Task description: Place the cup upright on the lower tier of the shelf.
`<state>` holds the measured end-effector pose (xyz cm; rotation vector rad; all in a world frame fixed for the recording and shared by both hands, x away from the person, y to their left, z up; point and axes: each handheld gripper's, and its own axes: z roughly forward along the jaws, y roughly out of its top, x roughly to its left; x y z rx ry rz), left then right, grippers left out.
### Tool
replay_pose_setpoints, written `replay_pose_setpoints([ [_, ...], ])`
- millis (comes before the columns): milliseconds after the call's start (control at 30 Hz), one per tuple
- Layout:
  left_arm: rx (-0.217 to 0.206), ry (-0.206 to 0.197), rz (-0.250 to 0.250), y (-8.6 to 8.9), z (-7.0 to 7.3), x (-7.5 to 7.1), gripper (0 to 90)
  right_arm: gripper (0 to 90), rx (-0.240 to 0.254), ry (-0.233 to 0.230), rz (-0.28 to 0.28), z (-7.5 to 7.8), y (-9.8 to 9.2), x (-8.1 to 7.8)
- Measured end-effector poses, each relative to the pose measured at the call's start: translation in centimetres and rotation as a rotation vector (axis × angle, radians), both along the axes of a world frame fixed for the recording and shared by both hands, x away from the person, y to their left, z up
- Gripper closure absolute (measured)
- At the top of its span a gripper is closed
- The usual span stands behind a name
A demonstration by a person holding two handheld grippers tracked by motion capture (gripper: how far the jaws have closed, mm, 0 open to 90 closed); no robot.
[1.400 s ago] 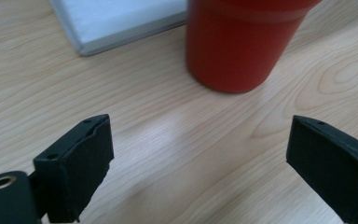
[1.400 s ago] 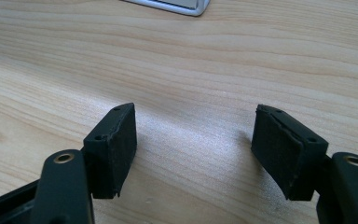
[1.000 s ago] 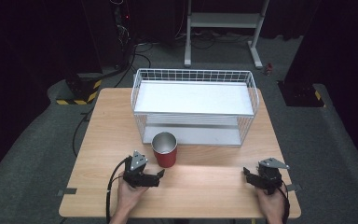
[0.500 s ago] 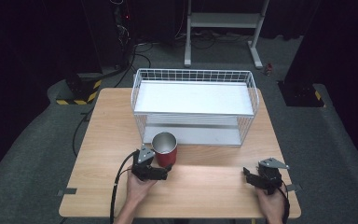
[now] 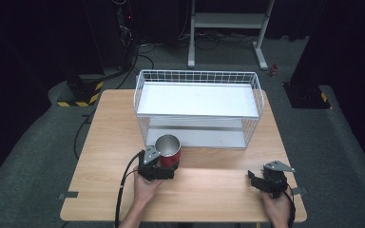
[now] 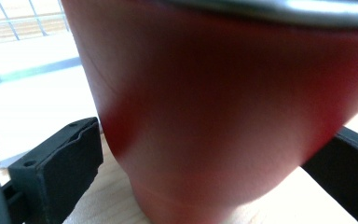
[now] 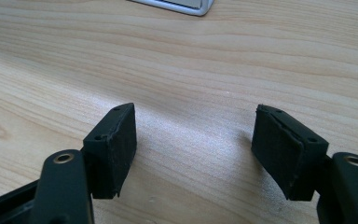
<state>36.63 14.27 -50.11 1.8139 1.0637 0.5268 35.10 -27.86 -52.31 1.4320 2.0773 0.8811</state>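
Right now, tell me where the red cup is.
In the high view, the cup stands on the table left of centre, between the left tongs and the wire basket.

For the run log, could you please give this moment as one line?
left gripper: jaws astride red cup, not visibly clamped | right gripper: open, idle over table | cup: upright before wire rack

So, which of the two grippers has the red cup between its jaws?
The left gripper: its jaws flank the red cup. The right gripper is open over bare table.
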Motion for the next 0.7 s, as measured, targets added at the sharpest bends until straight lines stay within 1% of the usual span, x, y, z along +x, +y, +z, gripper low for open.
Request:
replay_pose_setpoints([
  [67, -0.019, -0.011, 0.005, 0.0, 0.1, 0.1, 0.0, 30.8, 0.000, 0.001, -0.001, 0.0, 0.0, 0.0],
  [167, -0.017, -0.011, 0.004, -0.2, 0.2, 0.2, 0.0, 30.8, 0.001, 0.001, -0.001, 0.0, 0.0, 0.0],
  [233, -0.004, -0.017, -0.001, -0.4, 0.4, 0.4, 0.0, 30.8, 0.001, 0.001, -0.001, 0.0, 0.0, 0.0],
  [267, -0.010, -0.018, 0.001, -0.6, 0.4, 0.4, 0.0, 30.8, 0.001, 0.001, -0.001, 0.0, 0.0, 0.0],
  [400, -0.011, -0.024, 0.005, -0.9, 0.7, 0.8, 0.0, 30.8, 0.001, 0.001, -0.001, 0.0, 0.0, 0.0],
  [433, -0.009, -0.032, 0.006, -0.9, 0.8, 0.9, 0.0, 30.8, 0.001, 0.001, -0.001, 0.0, 0.0, 0.0],
  [500, -0.016, -0.032, 0.017, -0.9, 0.8, 1.1, 0.1, 30.8, 0.001, 0.002, -0.001, 0.0, 0.0, 0.0],
  [567, -0.015, -0.033, 0.021, -0.9, 0.7, 1.1, 0.2, 30.8, 0.001, 0.002, 0.000, 0.0, 0.0, 0.0],
  [600, -0.008, -0.039, 0.025, -0.9, 0.7, 1.1, 1.2, 30.8, 0.001, 0.002, 0.000, 0.0, 0.0, 0.0],
  [700, -0.009, -0.049, 0.024, -1.0, 0.8, 1.0, 5.6, 30.8, 0.001, 0.002, 0.002, 0.0, 0.0, 0.0],
])
